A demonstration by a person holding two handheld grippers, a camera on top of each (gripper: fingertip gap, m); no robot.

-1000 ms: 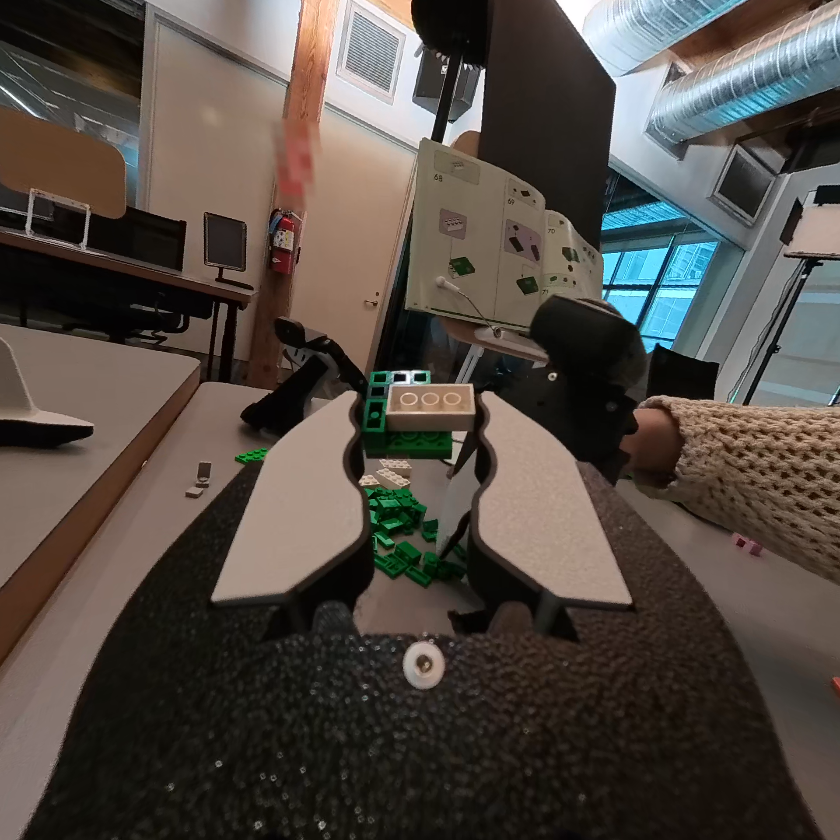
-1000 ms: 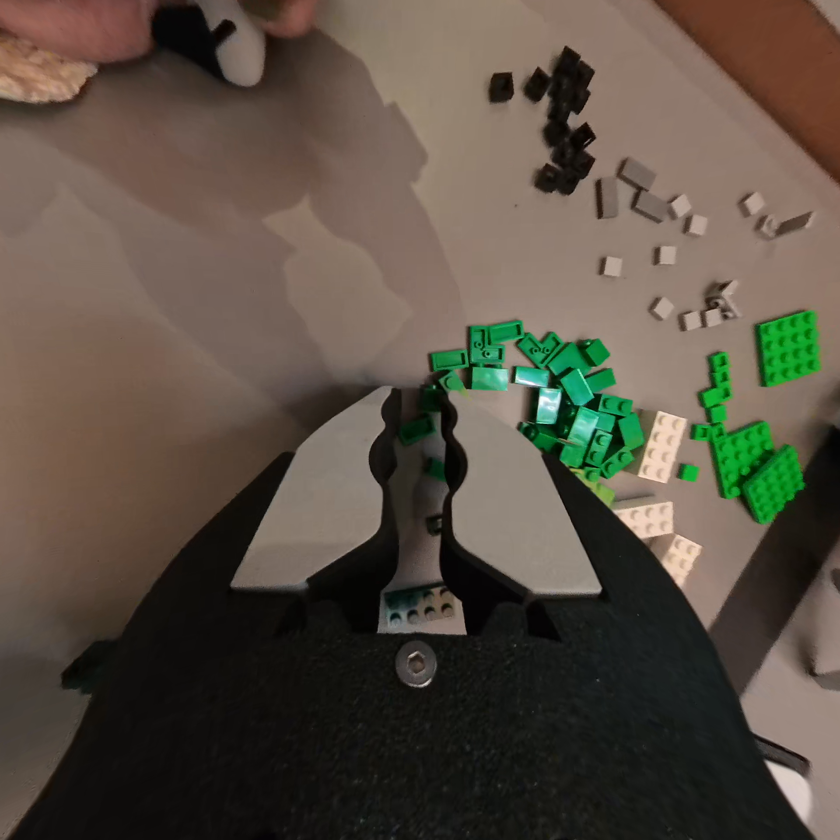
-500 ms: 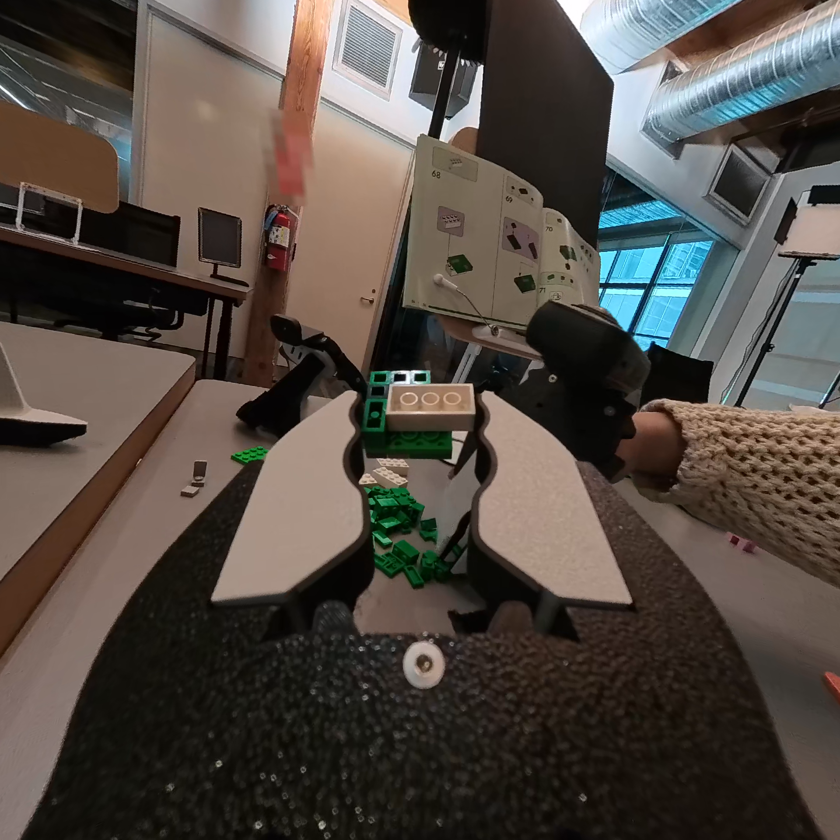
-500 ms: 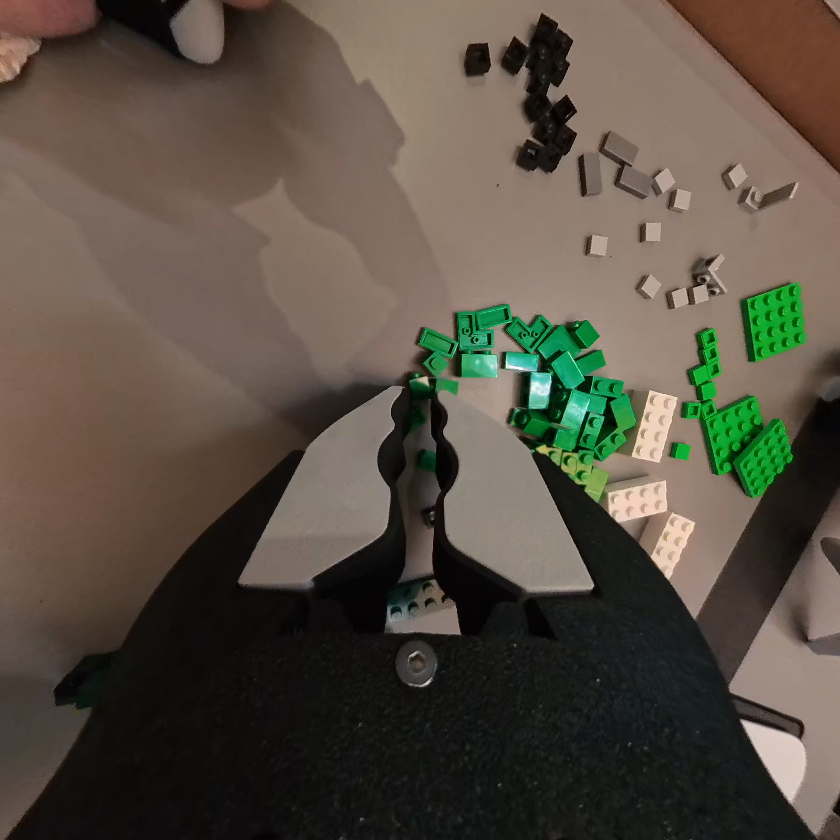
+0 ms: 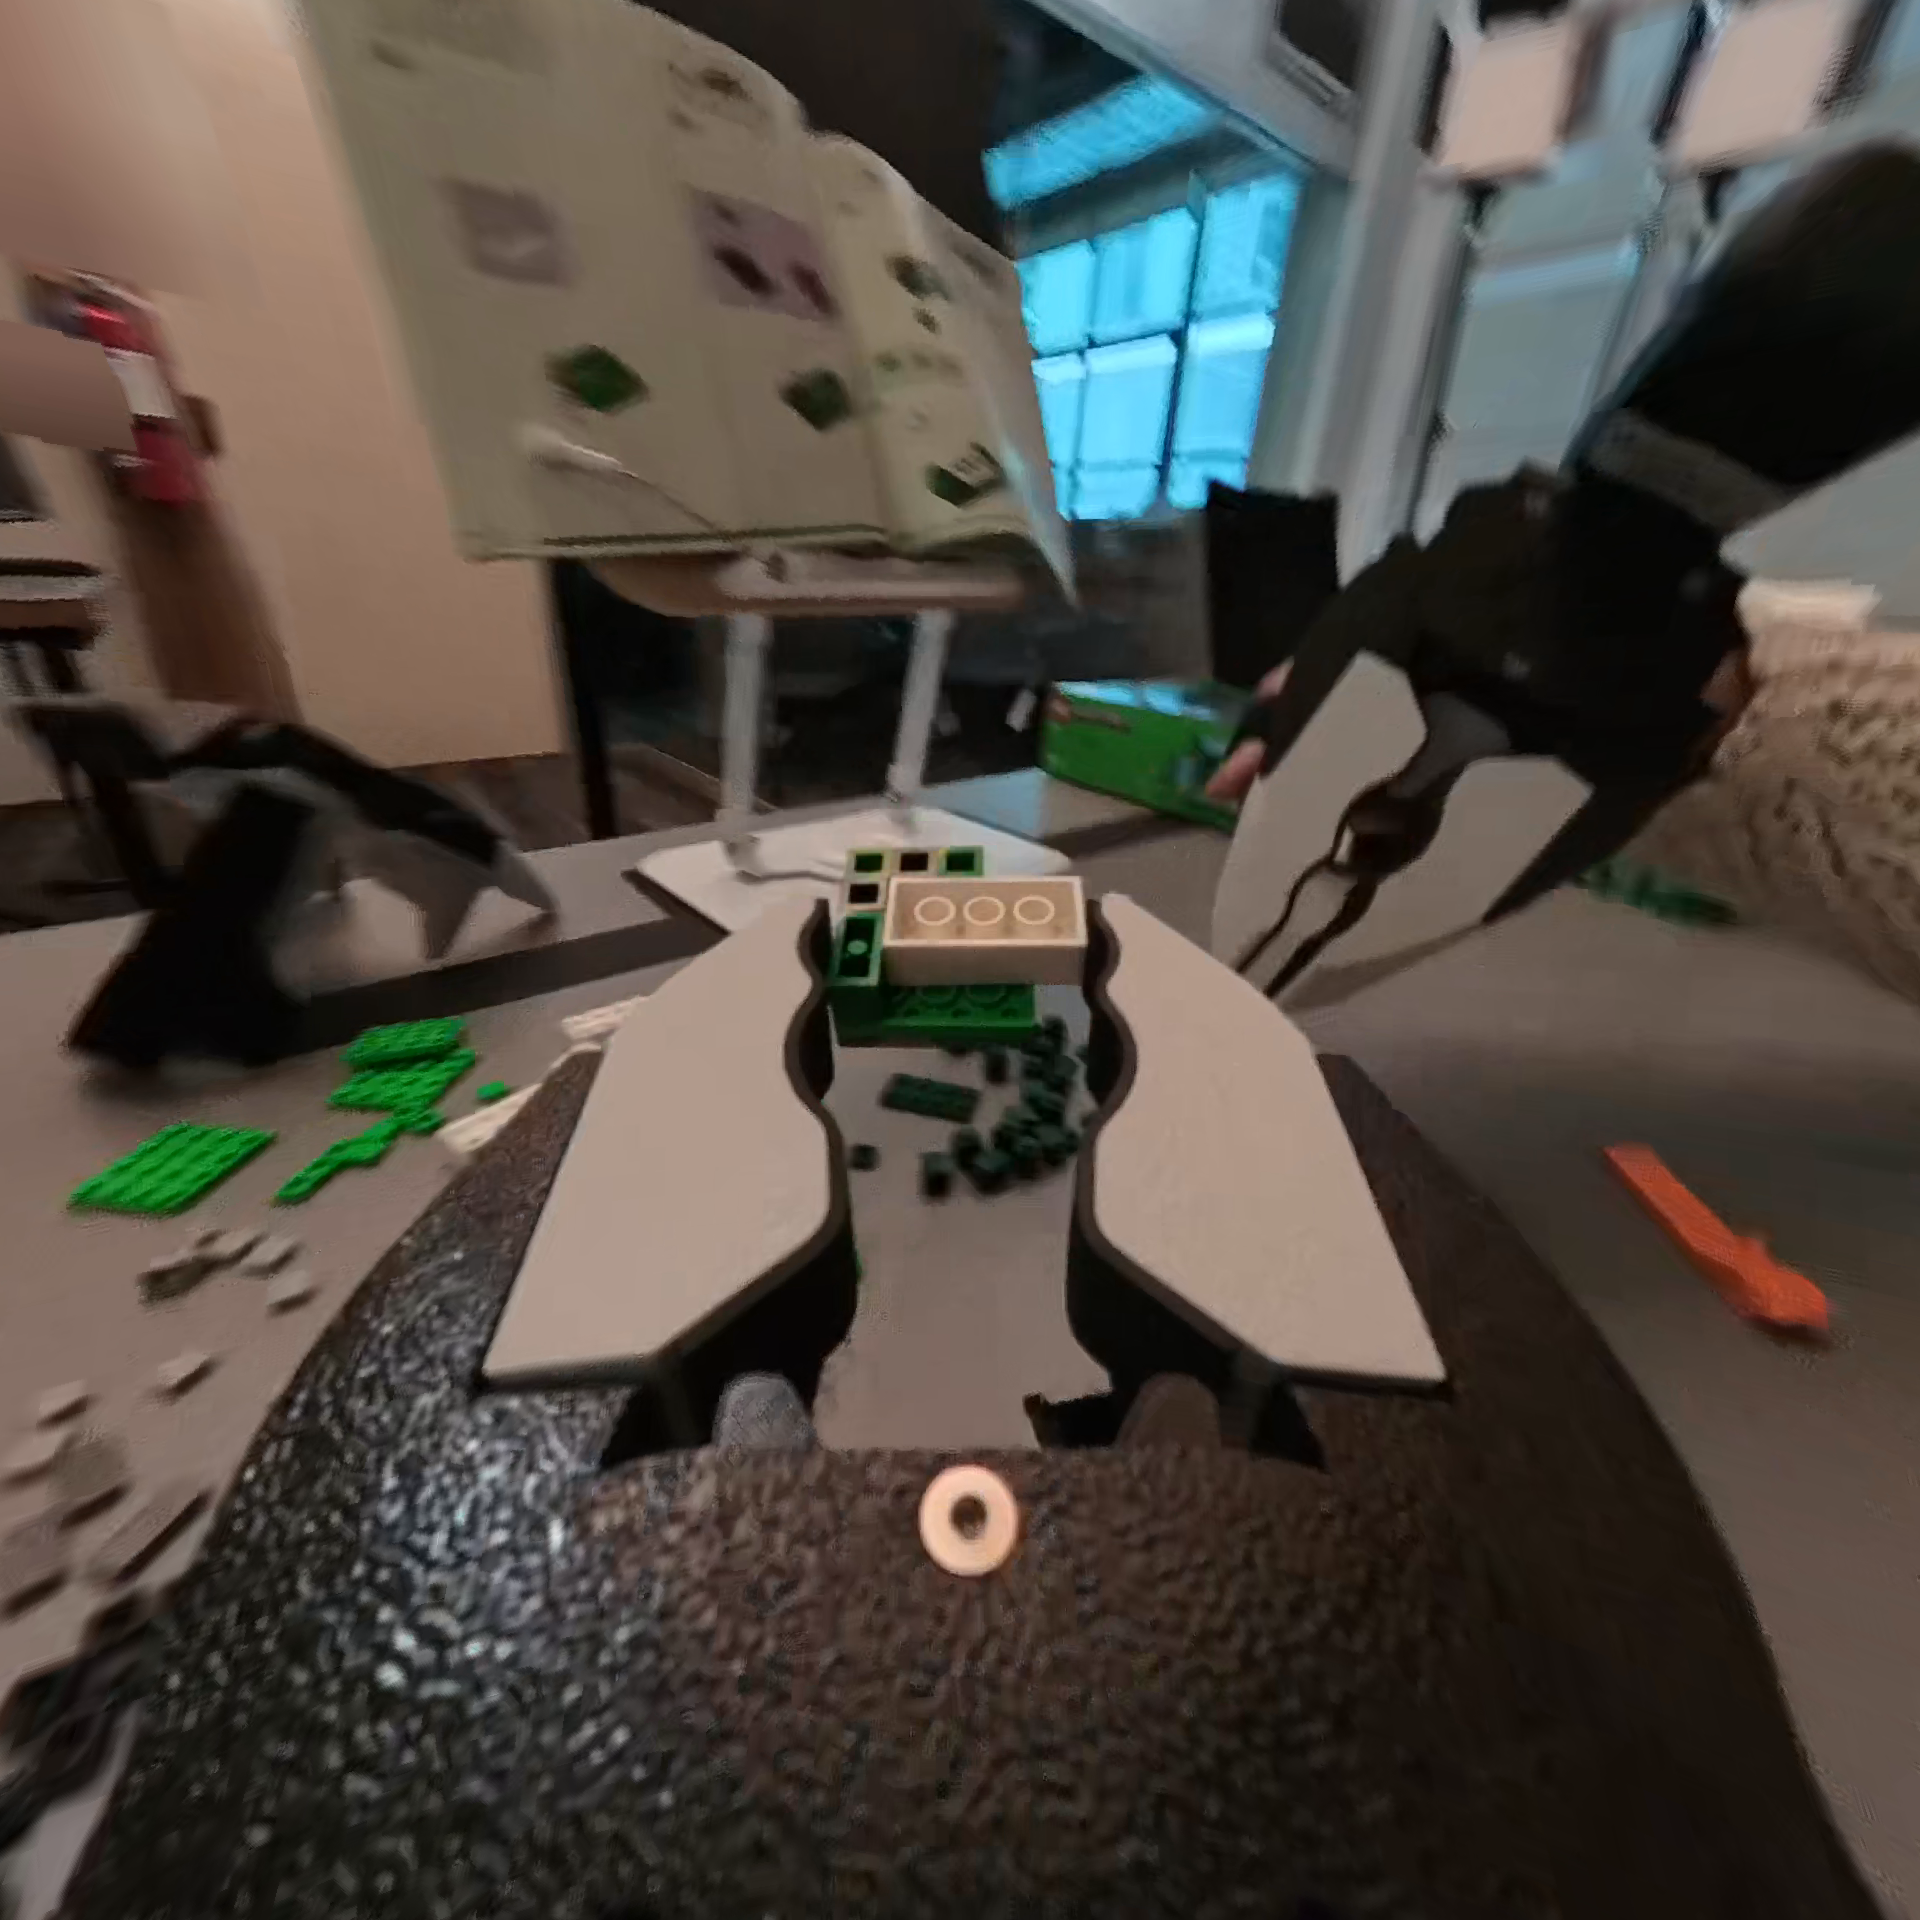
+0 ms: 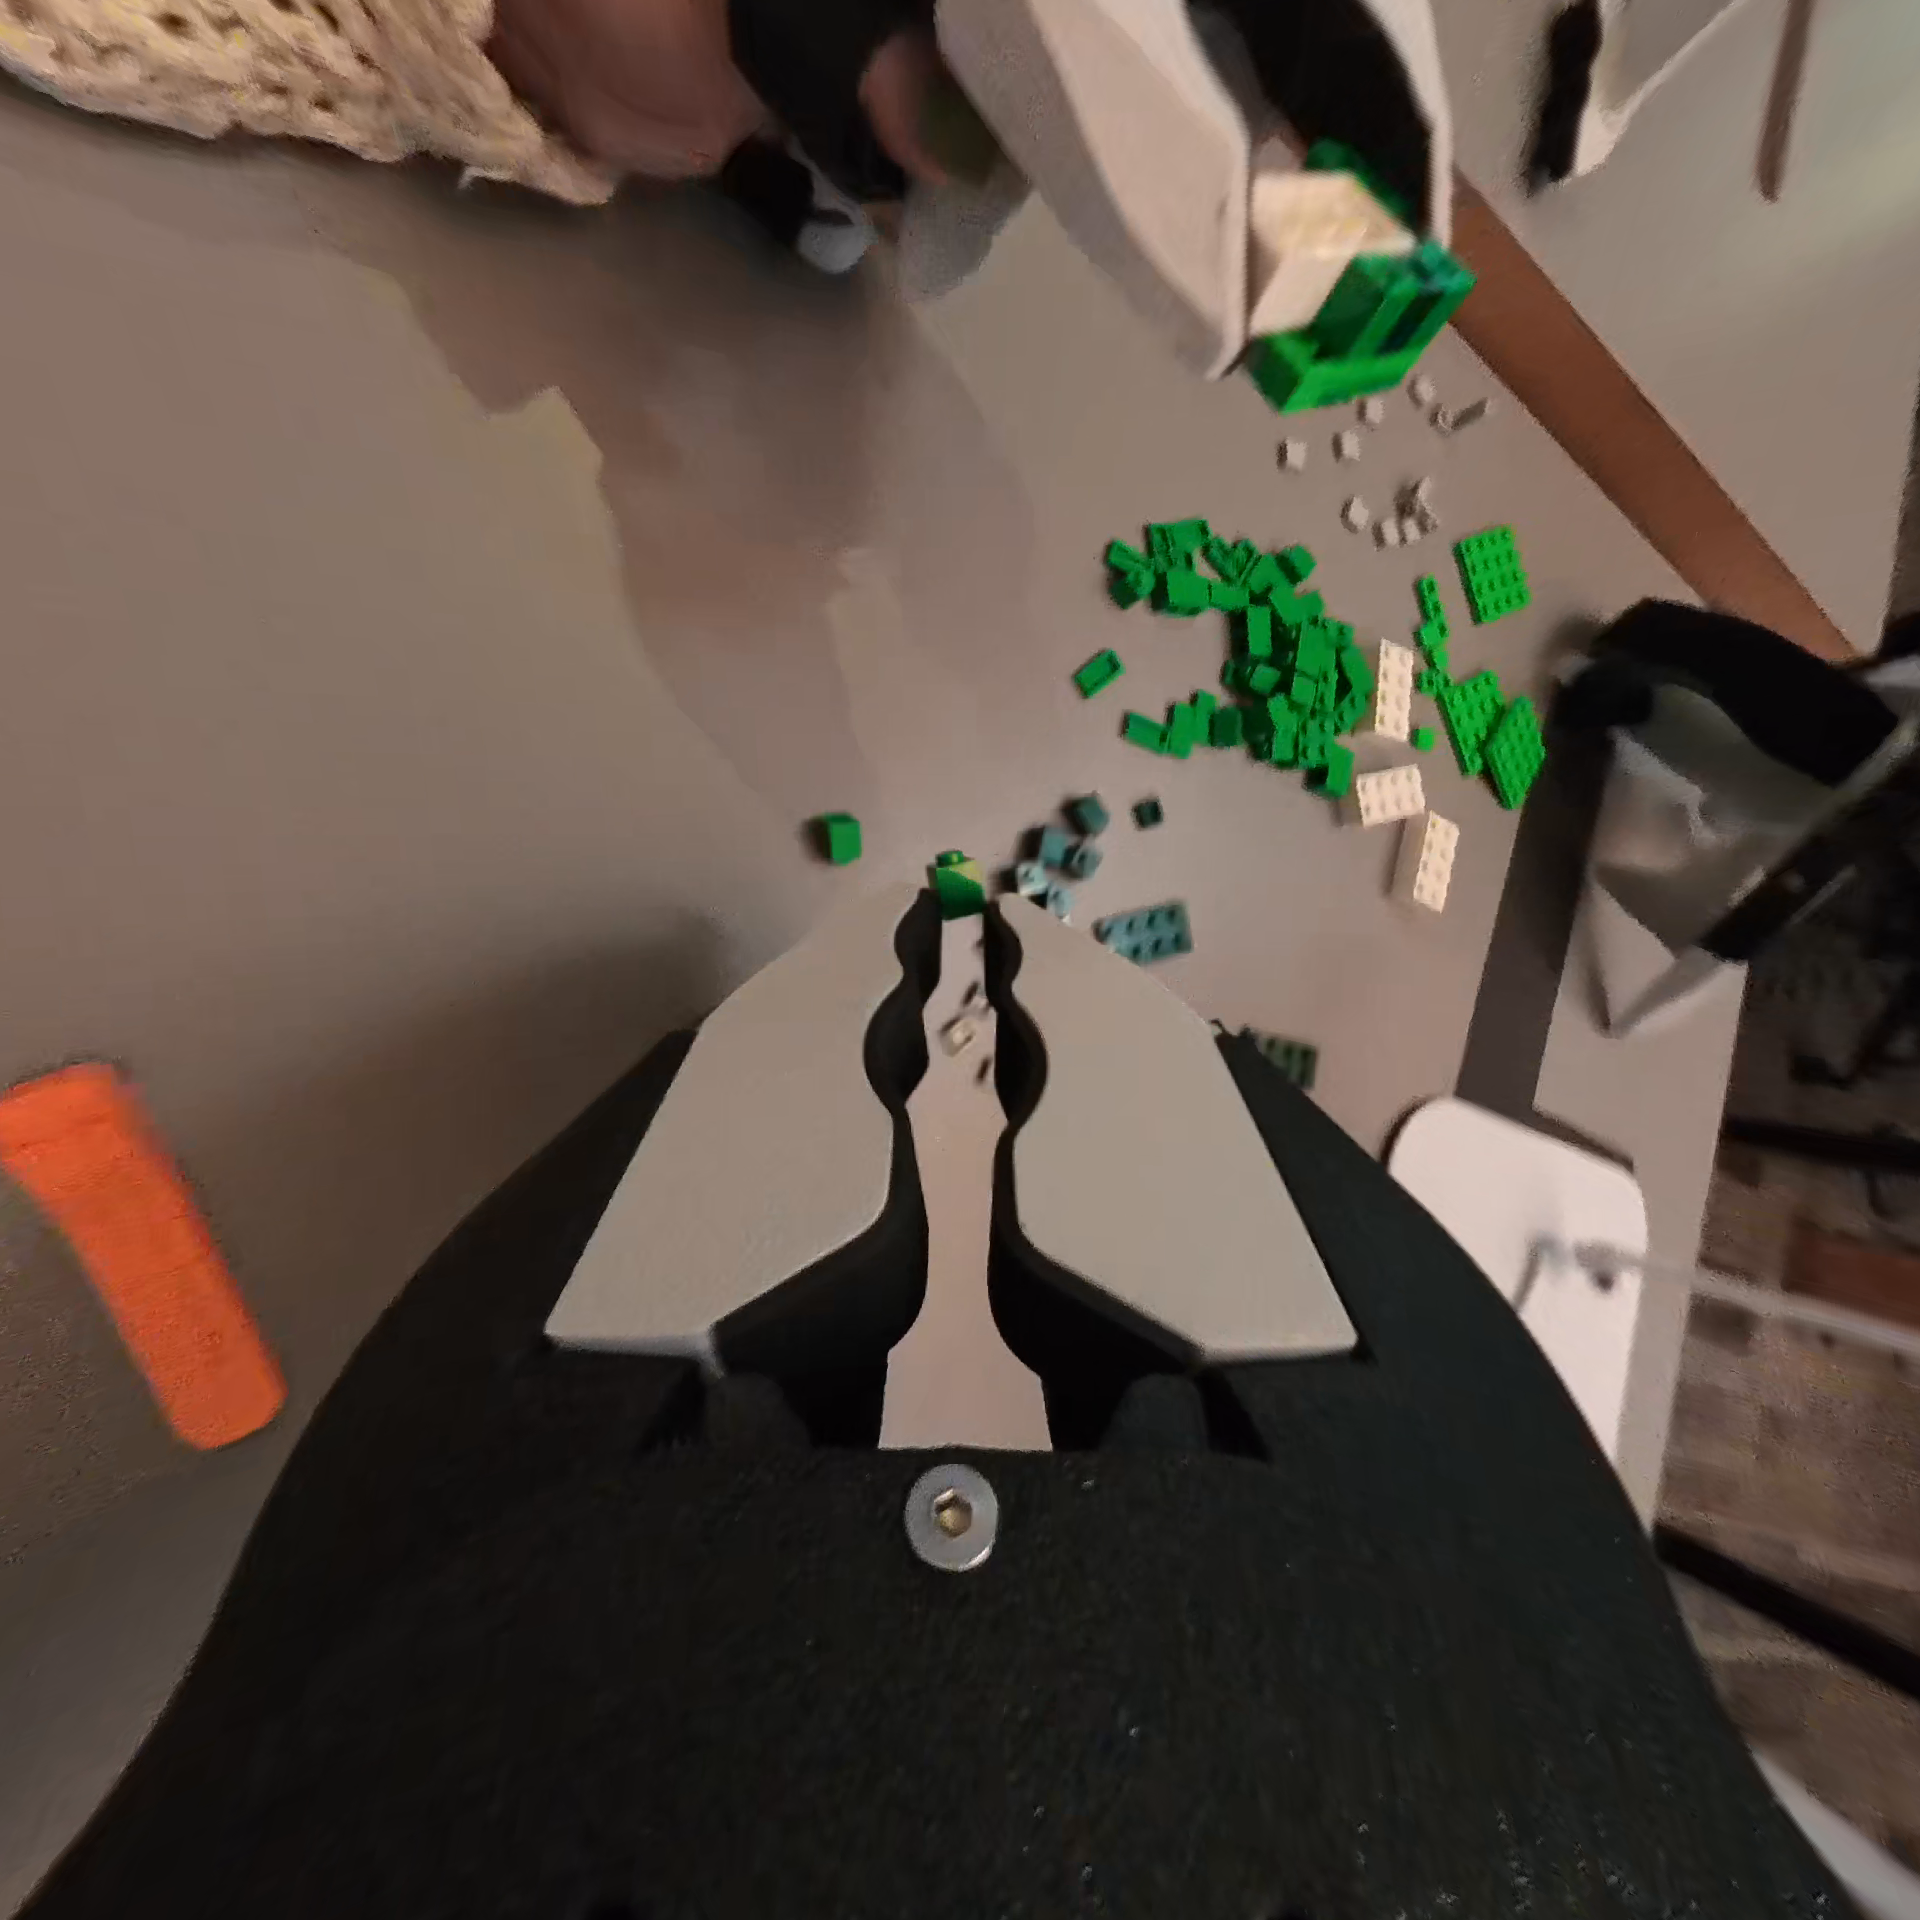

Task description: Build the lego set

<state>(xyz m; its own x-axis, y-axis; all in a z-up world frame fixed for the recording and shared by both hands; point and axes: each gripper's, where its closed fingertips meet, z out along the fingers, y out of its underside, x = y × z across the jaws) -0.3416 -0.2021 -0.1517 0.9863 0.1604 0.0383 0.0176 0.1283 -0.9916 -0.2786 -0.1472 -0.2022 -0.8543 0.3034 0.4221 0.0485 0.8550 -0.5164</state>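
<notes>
My left gripper [image 5: 961,940] is shut on a small assembly [image 5: 977,930]: a white brick on green pieces, held above the grey table [image 5: 1507,1101]. In the right wrist view the same assembly [image 6: 1340,301] hangs at the top right in the left gripper's fingers [image 6: 1143,197]. My right gripper [image 6: 956,906] is shut on one small green brick [image 6: 958,885] at its tips, above the table. It shows in the left wrist view [image 5: 1320,935] to the right of the assembly, tips down. A pile of loose green pieces [image 6: 1257,655] lies beyond it.
White bricks [image 6: 1397,800], green plates [image 6: 1491,727], small grey pieces [image 6: 1382,488] and dark green pieces [image 6: 1081,847] lie on the table. An orange tool [image 6: 135,1247] lies left. An instruction booklet [image 5: 707,343] stands on a white stand. A spare black gripper [image 5: 281,831] rests at left. There is about 10 centimetres between the tips of the two grippers.
My right gripper has closed on a small green brick from the pile's edge and lifted away from it. My left gripper has swung right, still holding the assembly.
</notes>
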